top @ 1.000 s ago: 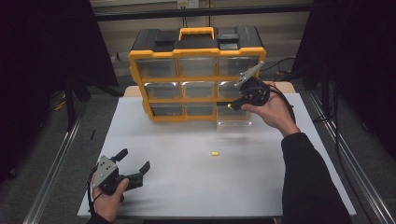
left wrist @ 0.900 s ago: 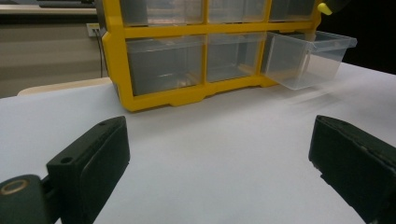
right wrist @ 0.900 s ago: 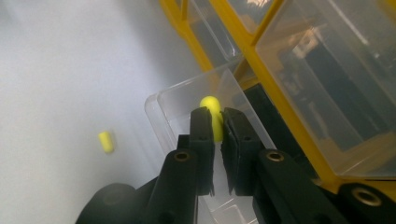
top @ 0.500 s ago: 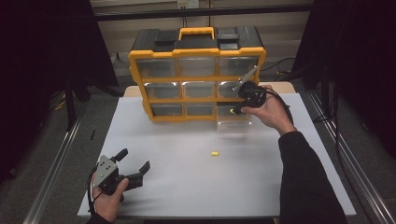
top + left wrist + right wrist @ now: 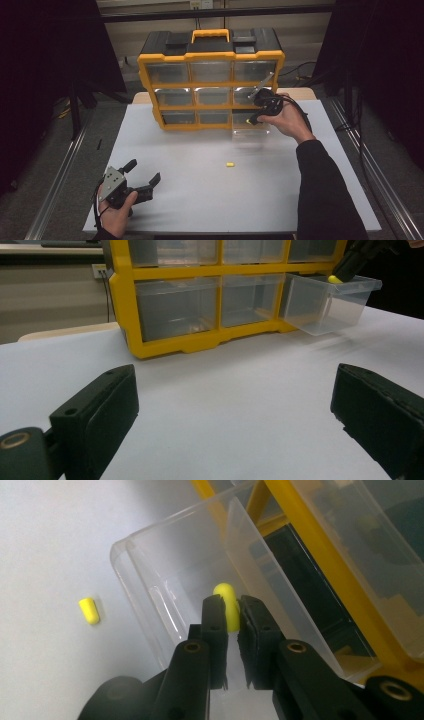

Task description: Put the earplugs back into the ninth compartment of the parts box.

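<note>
Nearest the person, the left gripper (image 5: 142, 181) rested low over the front left part of the white table (image 5: 200, 200), held in the left hand (image 5: 116, 207). Its two black jaws stood wide apart with nothing between them, only bare tabletop showing in the gap in the left gripper view. They faced across the table toward the yellow cabinet.

Farther out, near the middle of the table, a small yellow earplug (image 5: 230, 164) lay on its side, well apart from both grippers. In the right gripper view this loose earplug (image 5: 89, 610) sat on the white surface just outside the wall of the pulled-out drawer.

Beyond that, toward the right, the right hand (image 5: 290, 122) held the right gripper (image 5: 253, 120) tipped down over a clear plastic drawer (image 5: 250, 134). That drawer (image 5: 325, 302) stuck out from the bottom right slot of the cabinet and rested on the table. The right gripper (image 5: 231, 611) was clenched on a second yellow earplug (image 5: 227, 605), its pads pressing it from both sides, with the rounded end poking out past the tips. The held earplug hung over the open top of the drawer (image 5: 165, 580), inside its rim. In the left gripper view the same yellow tip (image 5: 334, 278) showed at the drawer's far edge.

At the back of the table stood the yellow cabinet (image 5: 210, 85), with three rows of clear drawers, a black top and a yellow handle (image 5: 210, 35). The other drawers looked pushed in.
</note>
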Motion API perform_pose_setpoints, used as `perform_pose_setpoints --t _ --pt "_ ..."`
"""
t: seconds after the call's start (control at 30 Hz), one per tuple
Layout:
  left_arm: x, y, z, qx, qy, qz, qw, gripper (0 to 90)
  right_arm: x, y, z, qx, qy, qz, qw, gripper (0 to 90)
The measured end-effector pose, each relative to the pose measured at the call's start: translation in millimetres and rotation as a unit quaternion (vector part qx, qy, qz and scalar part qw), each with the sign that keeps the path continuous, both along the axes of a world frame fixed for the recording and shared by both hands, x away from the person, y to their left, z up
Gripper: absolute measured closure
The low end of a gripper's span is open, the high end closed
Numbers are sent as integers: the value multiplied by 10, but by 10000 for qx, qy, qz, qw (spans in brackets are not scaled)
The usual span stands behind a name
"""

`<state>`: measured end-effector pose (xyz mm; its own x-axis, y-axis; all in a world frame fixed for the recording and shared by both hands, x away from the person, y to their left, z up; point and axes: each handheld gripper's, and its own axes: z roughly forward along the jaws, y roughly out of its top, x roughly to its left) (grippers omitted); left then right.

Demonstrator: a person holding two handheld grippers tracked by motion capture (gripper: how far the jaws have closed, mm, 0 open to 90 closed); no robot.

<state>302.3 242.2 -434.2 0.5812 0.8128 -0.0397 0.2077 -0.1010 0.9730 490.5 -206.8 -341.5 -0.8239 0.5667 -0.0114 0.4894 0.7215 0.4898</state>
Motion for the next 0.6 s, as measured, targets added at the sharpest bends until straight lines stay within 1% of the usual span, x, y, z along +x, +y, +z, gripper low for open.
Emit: perform_pose_setpoints --t 0.23,0.37,0.4,0.47,0.53,0.57,0.6 --pt "-2 -3 0 -8 -2 -10 10000 51 5 -44 -18 41 -3 -72 10000 803" --pt "0 -6 -3 -8 18 -23 10000 51 1 -56 -15 20 -1 -79 10000 756" --pt "0 -5 -3 -3 21 -25 10000 51 1 -57 -17 23 -17 -85 10000 736" --pt "0 -3 -3 -4 18 -20 10000 51 -2 -55 -14 26 -37 -128 9999 630" --pt "1 -2 -3 -5 21 -20 10000 51 -8 -50 -2 42 -79 -171 9998 582" --pt "1 -3 -4 -6 29 -22 10000 51 -14 -51 20 66 -106 -311 9994 457" --pt "0 -6 -5 -5 33 -29 10000 51 -14 -51 20 66 -106 -311 9994 457"
